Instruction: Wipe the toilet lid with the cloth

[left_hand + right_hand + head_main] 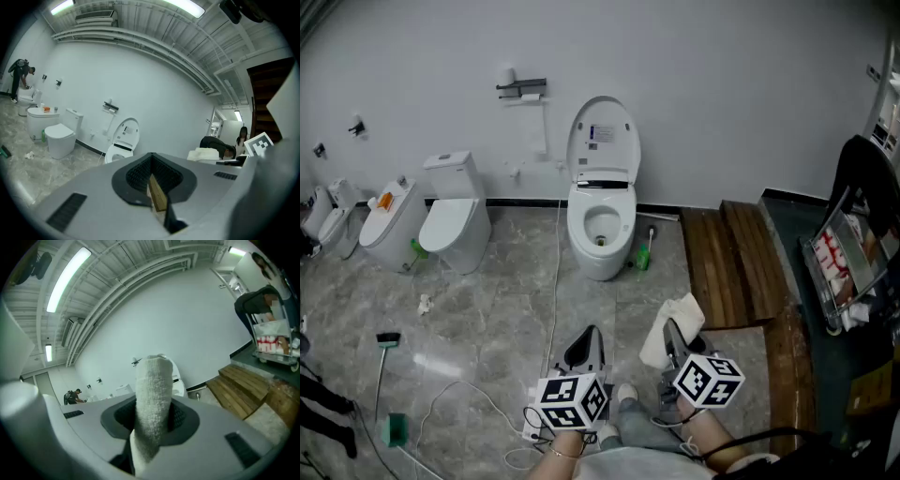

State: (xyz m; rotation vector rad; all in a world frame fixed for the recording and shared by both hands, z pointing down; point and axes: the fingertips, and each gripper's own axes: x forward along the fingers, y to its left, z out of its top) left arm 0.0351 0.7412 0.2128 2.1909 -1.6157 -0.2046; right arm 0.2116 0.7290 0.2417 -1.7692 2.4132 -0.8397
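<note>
the right gripper (674, 334) has its jaws clenched on the cloth (662, 337), a white, looped terry towel folded into a thick roll; in the right gripper view it stands up between the dark ribbed pads (180, 414) and droops below them. the left gripper (585, 347) is closed with nothing in it, its black textured pads (136, 176) meeting in a seam. both grippers have smooth grey shells and a cube with square black-and-white markers.

the toilet lid (602, 136) is glossy white, oval, and stands raised against the wall, well apart from the cloth. below it is the open white toilet bowl (600, 234), with a green bottle (643, 255) just beside its base. 2 more white toilets (455, 225) stand to the left.

the floor (487, 319) is grey marbled tile, with a thin white cable (555, 281) across it. brown slatted wooden steps (736, 258) lie at the right. the wall (722, 94) is plain matt white.
</note>
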